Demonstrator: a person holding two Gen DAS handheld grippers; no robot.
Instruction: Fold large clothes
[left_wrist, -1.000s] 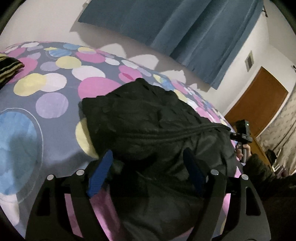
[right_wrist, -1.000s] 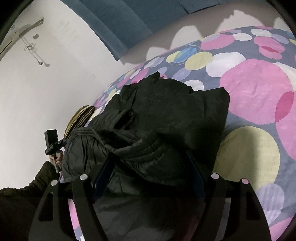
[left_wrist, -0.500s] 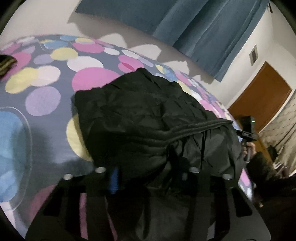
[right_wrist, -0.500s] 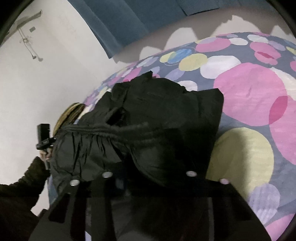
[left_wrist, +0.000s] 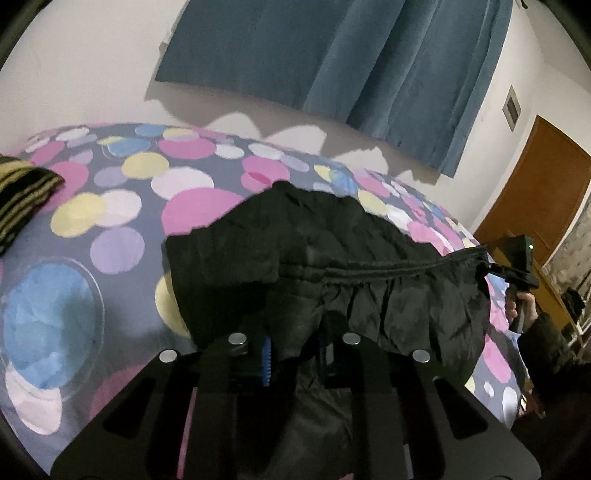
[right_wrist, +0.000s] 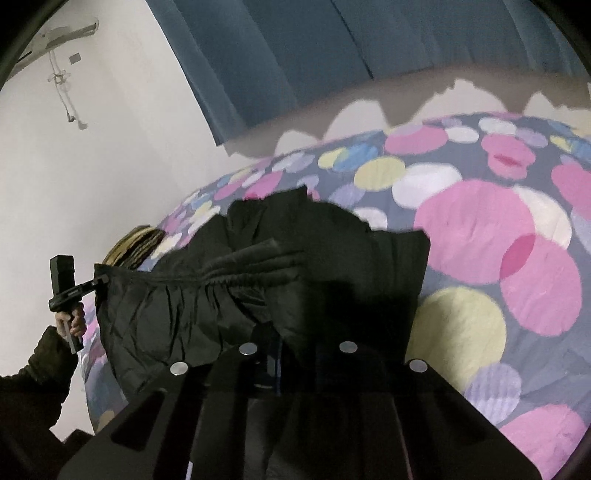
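Note:
A large black padded jacket (left_wrist: 332, 251) lies bunched on the dotted bedspread (left_wrist: 92, 236). My left gripper (left_wrist: 295, 350) is shut on the jacket's near hem and lifts it. My right gripper (right_wrist: 299, 358) is shut on the same hem at its other end; the jacket (right_wrist: 325, 266) hangs taut between them. The elastic hem band (left_wrist: 388, 273) stretches across. Each gripper also shows in the other's view: the right one (left_wrist: 517, 266) at the right edge, the left one (right_wrist: 70, 288) at the left edge. The fingertips are buried in cloth.
A folded striped olive and black garment (left_wrist: 22, 195) lies at the bed's far left. Blue curtains (left_wrist: 351, 55) hang on the wall behind. A brown door (left_wrist: 535, 192) stands at the right.
Both grippers went from open around the hem to shut on it. They then rose and pulled apart, stretching the hem taut.

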